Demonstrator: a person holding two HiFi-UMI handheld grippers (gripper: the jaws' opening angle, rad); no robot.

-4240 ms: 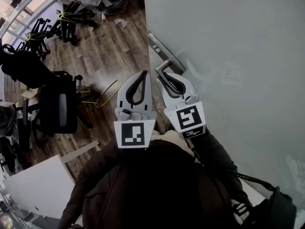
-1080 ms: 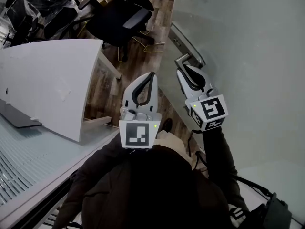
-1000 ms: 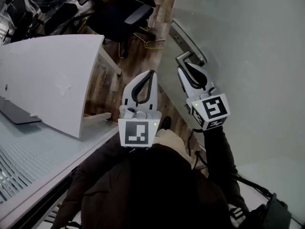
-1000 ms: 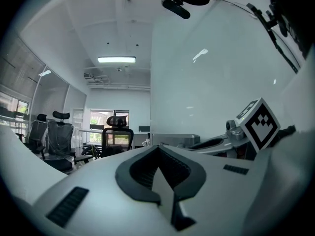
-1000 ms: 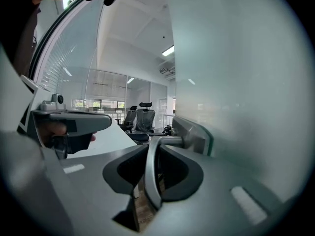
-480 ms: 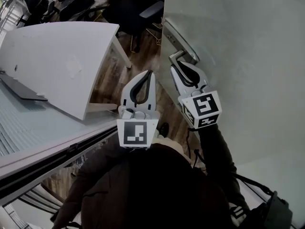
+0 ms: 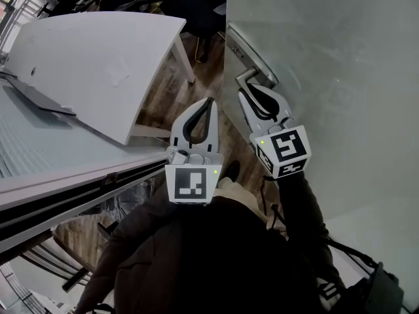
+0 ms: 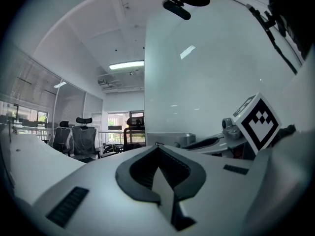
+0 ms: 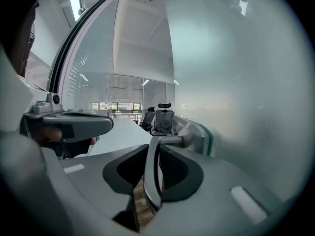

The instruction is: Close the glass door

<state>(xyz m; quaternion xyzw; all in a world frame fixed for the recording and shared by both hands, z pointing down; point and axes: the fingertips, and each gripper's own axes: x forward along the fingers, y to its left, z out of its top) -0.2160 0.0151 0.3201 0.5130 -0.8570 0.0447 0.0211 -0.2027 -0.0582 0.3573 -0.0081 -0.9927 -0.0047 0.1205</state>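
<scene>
The frosted glass door [image 7: 327, 77] fills the right of the head view, with its metal plate and lever handle [image 7: 247, 76] near its left edge. My right gripper [image 7: 250, 93] is shut on that lever. In the right gripper view the door handle [image 9: 153, 181] runs down between the two dark pads [image 9: 179, 171] of the right gripper [image 9: 151, 154], beside the glass door [image 9: 236, 82]. My left gripper [image 7: 207, 103] hangs to the left of the handle, shut and holding nothing. The left gripper [image 8: 157, 149] points past the door's edge [image 8: 145, 82], with the right gripper's marker cube [image 8: 257, 122] at its right.
A white desk [image 7: 98, 64] stands at the left over the wood floor [image 7: 196, 97]. Dark office chairs [image 7: 196, 5] sit beyond it. A glass partition and dark frame rail [image 7: 72, 201] cross the lower left, close to the person's sleeve [image 7: 131, 254].
The door has swung along with my right gripper still on the handle. The room of chairs has slid out of view; the white desk and frame rail have come in at left.
</scene>
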